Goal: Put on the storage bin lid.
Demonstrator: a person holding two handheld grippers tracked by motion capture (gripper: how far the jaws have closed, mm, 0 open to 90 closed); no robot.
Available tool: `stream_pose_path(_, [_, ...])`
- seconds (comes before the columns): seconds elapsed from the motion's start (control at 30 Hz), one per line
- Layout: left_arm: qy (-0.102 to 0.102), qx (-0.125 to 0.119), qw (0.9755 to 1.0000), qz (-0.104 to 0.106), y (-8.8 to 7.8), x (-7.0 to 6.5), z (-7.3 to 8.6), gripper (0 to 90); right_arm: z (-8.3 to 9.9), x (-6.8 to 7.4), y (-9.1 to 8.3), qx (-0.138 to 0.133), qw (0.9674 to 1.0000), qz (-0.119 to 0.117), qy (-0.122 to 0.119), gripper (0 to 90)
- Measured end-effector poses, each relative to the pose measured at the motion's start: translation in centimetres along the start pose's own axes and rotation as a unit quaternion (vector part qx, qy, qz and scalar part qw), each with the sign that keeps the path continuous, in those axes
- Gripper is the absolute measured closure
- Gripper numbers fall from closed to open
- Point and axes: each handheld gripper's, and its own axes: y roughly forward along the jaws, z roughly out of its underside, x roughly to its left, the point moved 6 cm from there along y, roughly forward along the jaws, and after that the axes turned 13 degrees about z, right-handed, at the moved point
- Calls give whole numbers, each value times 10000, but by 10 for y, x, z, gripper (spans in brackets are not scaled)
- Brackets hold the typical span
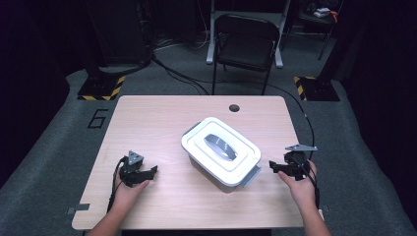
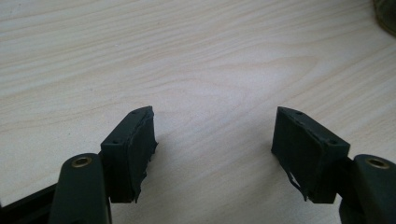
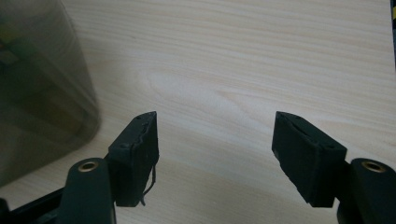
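A white lidded box (image 1: 221,151) sat a little right of the middle of the wooden table (image 1: 147,118), turned at an angle to the table's edges, its lid on and a grey handle (image 1: 220,145) lying along the top. Grey latches showed at its near right corner and its far left corner. The left gripper (image 1: 147,173) rested low over the table's near left part, well apart from the box, with the person's left hand (image 1: 129,189) behind it. Its jaws stood apart with nothing between them; in the left gripper view only bare wood lay in the gap, and a dark corner of something showed at the top right edge. The right gripper (image 1: 276,167) was near the table's right edge, just beside the box's near right corner, the right hand (image 1: 301,186) gripping it from behind. Its jaws were apart as well and held nothing; in the right gripper view the box's smoky, see-through wall (image 3: 42,88) rose at the left, close to the left jaw but not touching it. A small dark hole (image 1: 234,107) marked the table's far edge, and a black folding chair (image 1: 246,46) stood on the floor beyond
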Motion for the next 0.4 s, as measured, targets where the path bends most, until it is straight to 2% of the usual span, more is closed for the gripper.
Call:
stream_pose_path(0.2, [0,1,10000,0,0,0,0,299,8,1,5,3,10000,3,-35,316])
stream_pose_path(0.37, [0,0,10000,-1,0,0,0,299,16,3,9,5,9997,91,-206,315])
stream_pose_path(0.4, [2,0,10000,-2,0,0,0,299,17,3,11,-16,9995,100,-302,314])
